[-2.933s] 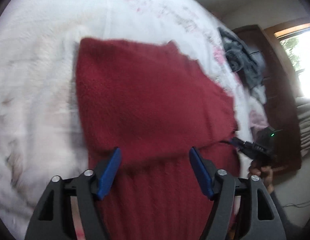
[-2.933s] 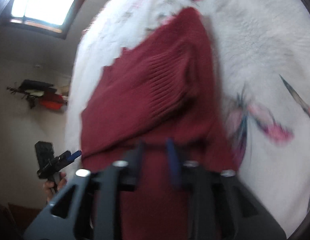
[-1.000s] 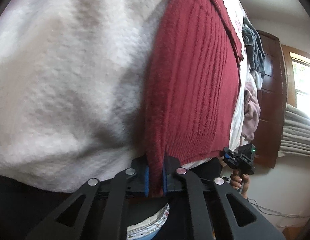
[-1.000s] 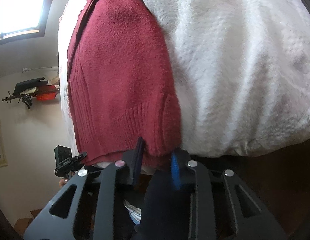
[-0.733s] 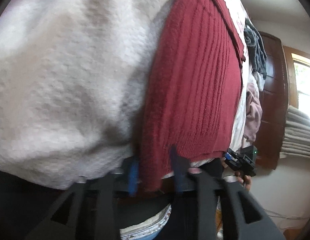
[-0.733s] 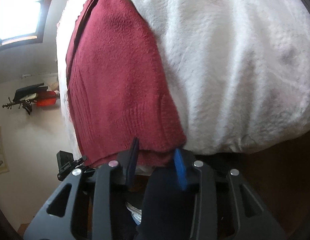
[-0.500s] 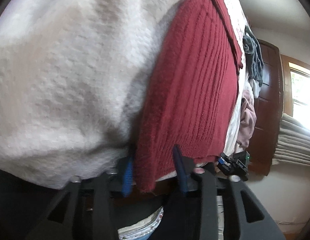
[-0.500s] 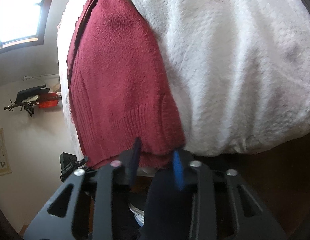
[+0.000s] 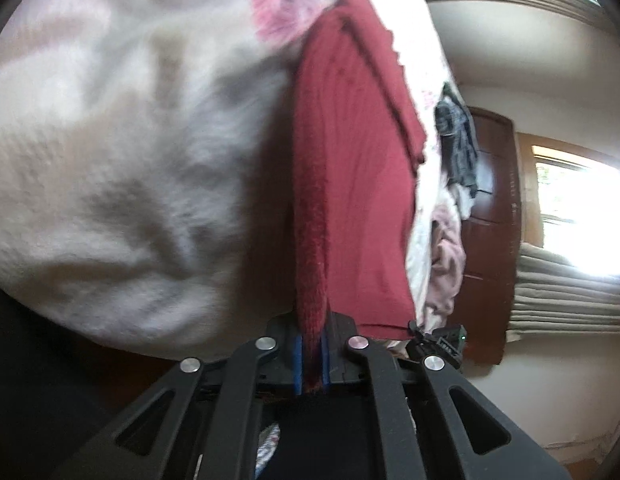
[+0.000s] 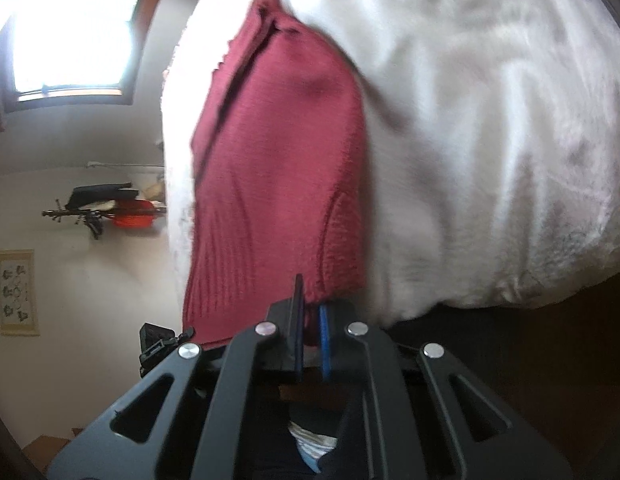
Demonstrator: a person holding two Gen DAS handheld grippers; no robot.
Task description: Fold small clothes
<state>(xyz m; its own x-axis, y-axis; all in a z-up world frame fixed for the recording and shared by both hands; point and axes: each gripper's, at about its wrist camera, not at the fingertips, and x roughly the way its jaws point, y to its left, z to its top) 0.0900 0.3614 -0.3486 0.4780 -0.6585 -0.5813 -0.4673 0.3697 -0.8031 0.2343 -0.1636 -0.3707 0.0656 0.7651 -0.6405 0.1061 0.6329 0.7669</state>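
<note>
You're working at the edge of a bed (image 9: 110, 200) under a fluffy white blanket, with a dark wooden door (image 9: 494, 220) and bright windows behind. Half a second ago both sets of fingers stood parted around the hem of the red knit sweater (image 9: 350, 200); now your left gripper (image 9: 311, 354) is pinched shut on that near edge and your right gripper (image 10: 310, 344) has closed on its corner too (only a sliver of gap shows). That suggests you're ready to lift the hem for the next fold. A pile of unfolded clothes (image 9: 454, 152) sits just beyond the sweater, so mind where it lands.
</note>
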